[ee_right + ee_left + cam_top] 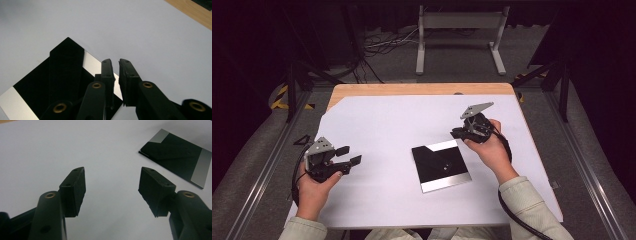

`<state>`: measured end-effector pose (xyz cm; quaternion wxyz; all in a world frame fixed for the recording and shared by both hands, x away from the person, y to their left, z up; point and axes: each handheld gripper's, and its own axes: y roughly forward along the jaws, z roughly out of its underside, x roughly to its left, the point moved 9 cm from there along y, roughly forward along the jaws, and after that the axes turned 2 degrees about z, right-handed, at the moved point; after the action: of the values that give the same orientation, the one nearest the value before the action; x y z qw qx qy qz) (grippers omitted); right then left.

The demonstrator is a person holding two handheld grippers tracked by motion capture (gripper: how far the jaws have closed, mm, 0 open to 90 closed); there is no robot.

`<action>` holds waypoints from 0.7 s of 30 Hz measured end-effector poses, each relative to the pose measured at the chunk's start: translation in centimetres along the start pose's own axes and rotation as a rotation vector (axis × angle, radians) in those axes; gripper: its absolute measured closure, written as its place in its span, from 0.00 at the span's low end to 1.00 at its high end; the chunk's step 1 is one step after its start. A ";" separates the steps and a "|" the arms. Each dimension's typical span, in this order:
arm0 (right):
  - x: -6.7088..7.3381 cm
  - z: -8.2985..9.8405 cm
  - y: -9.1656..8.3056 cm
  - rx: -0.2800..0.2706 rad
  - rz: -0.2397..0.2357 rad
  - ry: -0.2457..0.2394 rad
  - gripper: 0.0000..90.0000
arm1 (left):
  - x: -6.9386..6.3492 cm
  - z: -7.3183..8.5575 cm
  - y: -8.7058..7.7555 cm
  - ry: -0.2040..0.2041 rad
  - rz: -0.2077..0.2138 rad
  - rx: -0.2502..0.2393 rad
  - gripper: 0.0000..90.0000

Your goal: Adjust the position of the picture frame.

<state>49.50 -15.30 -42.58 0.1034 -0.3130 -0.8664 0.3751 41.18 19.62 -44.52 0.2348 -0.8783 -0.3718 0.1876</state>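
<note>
The black mirror plate (441,166), with silvery strips at two edges, lies flat on the white sheet (387,120) over the desk (412,89), between the two tools. It looks thin, stiff, glossy and probably slippery, perhaps easily scratched; a raised corner or edge seems the best hold. The right tool (455,133), jaws nearly together and empty, hangs just beyond the plate's far corner. The left tool (352,156), jaws wide, sits well apart from the plate.

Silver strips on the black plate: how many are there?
2. One silver strip runs along the black plate's far edge by the right gripper; the other strip along its near edge.
</note>
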 end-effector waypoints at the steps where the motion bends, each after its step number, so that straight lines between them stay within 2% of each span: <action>1: 0.0 0.0 0.0 0.000 0.000 0.000 0.93 | 0.0 0.0 0.0 0.000 0.000 0.000 0.43; 2: 0.1 -0.2 0.6 0.008 -0.010 0.000 0.98 | 0.0 0.1 0.0 -0.001 -0.001 0.001 0.43; 4: 0.2 -0.4 1.1 0.016 -0.016 0.000 1.00 | 0.0 0.2 -0.1 -0.005 -0.001 0.005 0.43; 21: -0.1 -1.0 5.3 0.107 -0.043 0.002 1.00 | 0.2 0.3 0.0 -0.006 -0.001 0.008 0.43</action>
<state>52.47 -12.04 -45.70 0.1291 -0.2885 -0.8515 0.4183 41.18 19.88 -44.84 0.2374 -0.8767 -0.3719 0.1918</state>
